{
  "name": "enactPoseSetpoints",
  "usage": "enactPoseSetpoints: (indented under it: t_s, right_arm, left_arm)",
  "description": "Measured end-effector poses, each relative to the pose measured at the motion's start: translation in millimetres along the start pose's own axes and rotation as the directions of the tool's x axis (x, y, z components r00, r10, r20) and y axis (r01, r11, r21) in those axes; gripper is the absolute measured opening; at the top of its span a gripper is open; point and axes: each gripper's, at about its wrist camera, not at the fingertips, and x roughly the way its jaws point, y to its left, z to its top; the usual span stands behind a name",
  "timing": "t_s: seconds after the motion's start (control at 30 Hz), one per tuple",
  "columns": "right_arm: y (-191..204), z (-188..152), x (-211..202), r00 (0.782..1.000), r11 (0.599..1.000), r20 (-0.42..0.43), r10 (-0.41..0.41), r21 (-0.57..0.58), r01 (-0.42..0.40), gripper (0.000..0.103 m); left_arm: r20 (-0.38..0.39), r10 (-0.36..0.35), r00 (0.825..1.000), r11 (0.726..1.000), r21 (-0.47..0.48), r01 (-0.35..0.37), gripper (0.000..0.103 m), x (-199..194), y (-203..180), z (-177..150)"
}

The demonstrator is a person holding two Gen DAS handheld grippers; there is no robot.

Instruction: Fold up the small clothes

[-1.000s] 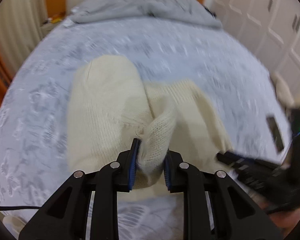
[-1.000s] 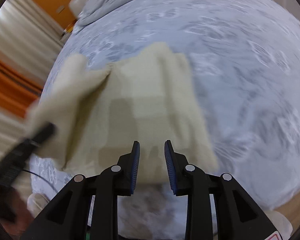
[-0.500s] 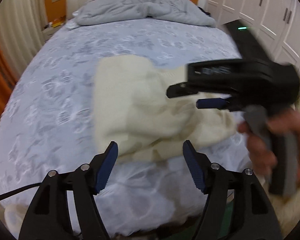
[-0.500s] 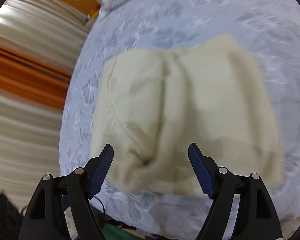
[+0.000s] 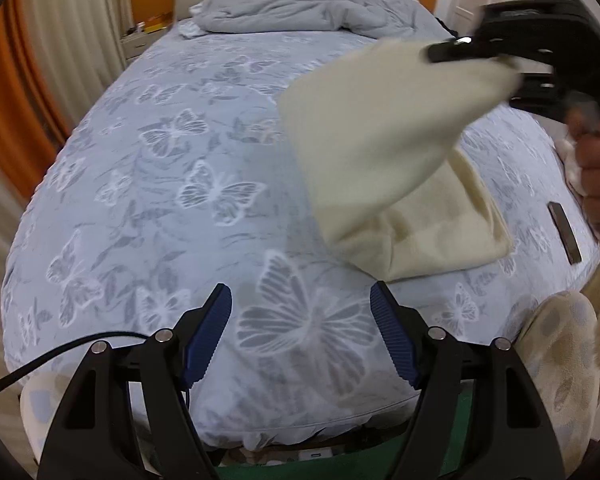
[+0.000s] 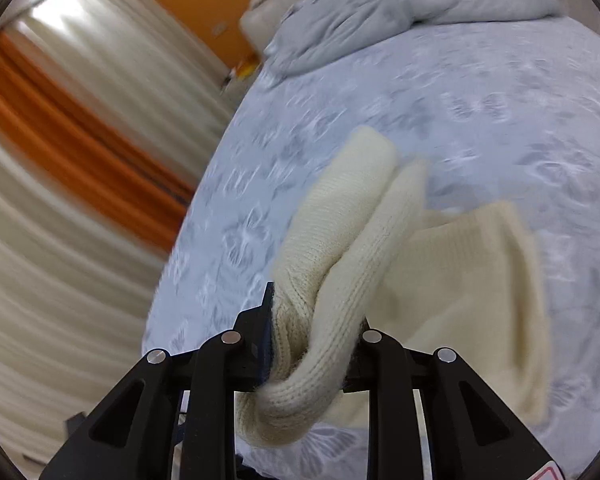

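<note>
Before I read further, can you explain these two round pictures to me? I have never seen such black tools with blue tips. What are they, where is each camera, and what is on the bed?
There is no robot here. A person holds a hand-held gripper in each hand: a black tool with two fingers and blue pads. A wide-angle camera sits on each one and looks forward along its fingers, so the pictures are round.

The left camera shows the left hand-held gripper, open and with nothing between its fingers, above a bed with a butterfly cover. A grey duvet lies bunched at the far end. The right tool and the person's hand show at the right edge of that picture.

The right camera shows the right hand-held gripper closing on a cream knit garment. One part is lifted; the rest lies on the bed.
</note>
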Motion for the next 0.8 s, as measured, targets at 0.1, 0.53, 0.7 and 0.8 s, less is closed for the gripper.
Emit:
enactPoseSetpoints:
  t_s: [0.1,0.53,0.7,0.8]
  right_arm:
    - [-79,-21,7,0.991,0.989,-0.072,-0.109,0.096,0.116,0.023]
    - [-127,-33,-6,0.997,0.95,-0.038,0.066,0.308,-0.052,0.018]
    - [-135,-32,-47,0.999,0.97,0.03,-0.021,0.244,0.013,0.017]
    - [-188,-72,10,0.972,0.941,-0.205,-0.115,0.29,0.172,0.019]
  left_arm:
    - [-0.011,-0.035,0.999,0.999,0.028,0.035,0.073,8,-17,3]
    - [-0.031,0.013,0.999,0.986,0.165,-0.008,0.05,84,-88,28]
    - [-0.043,-0.043,0.998,0.996,0.079,0.047,0.033,90,-75,36]
    - [-0.072,-0.029,0.997,0.995,0.089,0.035,0.033,99,-79,32]
